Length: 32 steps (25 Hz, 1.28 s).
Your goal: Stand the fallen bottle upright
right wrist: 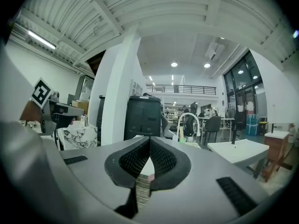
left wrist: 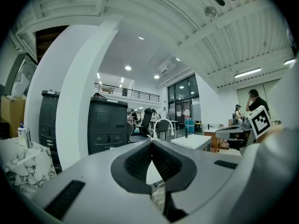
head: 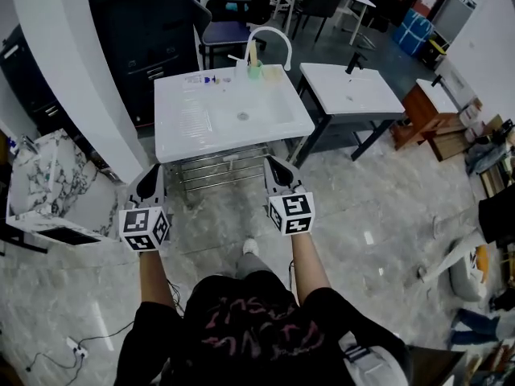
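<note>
Left claw: my left claw (head: 150,182) is clenched tight, pads meeting, nothing between them.
Right claw: my right claw (head: 279,175) is clenched the same way and empty.
Where both hang: short of the front edge of the white sink tabletop (head: 181,135), on the near side of the faucet (head: 267,29), left claw off to the faucet's left, right claw about in line with it.
Landmark: the white arched faucet stands at the back of the tabletop.
Fallen bottle: the small clear thing with blue on it (head: 208,79), lying flat just left of the faucet's base along the back edge, is what I take for it; it is too small to be sure.
Long axis: it seems to run sideways, toward and away from the faucet, across the line my claws point along. I cannot tell which end is the cap.
Beside it: a small green item (head: 255,71) stands upright right at the faucet's base, apart from the bottle.
Which way from me: ahead, past the basin, and left of the faucet, well apart from both claws.
Nearer hand: I judge it roughly between them, the left a little closer.
Next move calls for: opening a claw and reaching over the basin to take the bottle across its body.
</note>
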### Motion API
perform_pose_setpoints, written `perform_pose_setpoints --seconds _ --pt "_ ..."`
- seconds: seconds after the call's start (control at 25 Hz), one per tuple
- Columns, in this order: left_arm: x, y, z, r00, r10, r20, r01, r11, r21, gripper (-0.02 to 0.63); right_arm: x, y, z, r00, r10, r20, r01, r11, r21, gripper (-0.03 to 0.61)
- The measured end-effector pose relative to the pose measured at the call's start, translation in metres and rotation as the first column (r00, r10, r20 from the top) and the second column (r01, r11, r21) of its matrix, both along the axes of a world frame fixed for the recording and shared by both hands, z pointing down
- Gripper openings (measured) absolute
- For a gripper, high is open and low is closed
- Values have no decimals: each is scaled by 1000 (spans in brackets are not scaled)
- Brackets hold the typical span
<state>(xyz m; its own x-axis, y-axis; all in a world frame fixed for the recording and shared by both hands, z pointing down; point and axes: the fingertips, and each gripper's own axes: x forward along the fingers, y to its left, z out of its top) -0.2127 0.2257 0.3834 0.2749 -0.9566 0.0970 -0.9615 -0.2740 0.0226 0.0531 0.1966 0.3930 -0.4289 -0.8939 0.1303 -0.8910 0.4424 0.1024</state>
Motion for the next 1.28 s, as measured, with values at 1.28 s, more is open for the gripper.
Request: perform_pose_setpoints --seconds 1.28 --pt "23 -299 35 996 -54 78 63 991 -122 15 27 -326 51 994 -73 84 81 992 -94 14"
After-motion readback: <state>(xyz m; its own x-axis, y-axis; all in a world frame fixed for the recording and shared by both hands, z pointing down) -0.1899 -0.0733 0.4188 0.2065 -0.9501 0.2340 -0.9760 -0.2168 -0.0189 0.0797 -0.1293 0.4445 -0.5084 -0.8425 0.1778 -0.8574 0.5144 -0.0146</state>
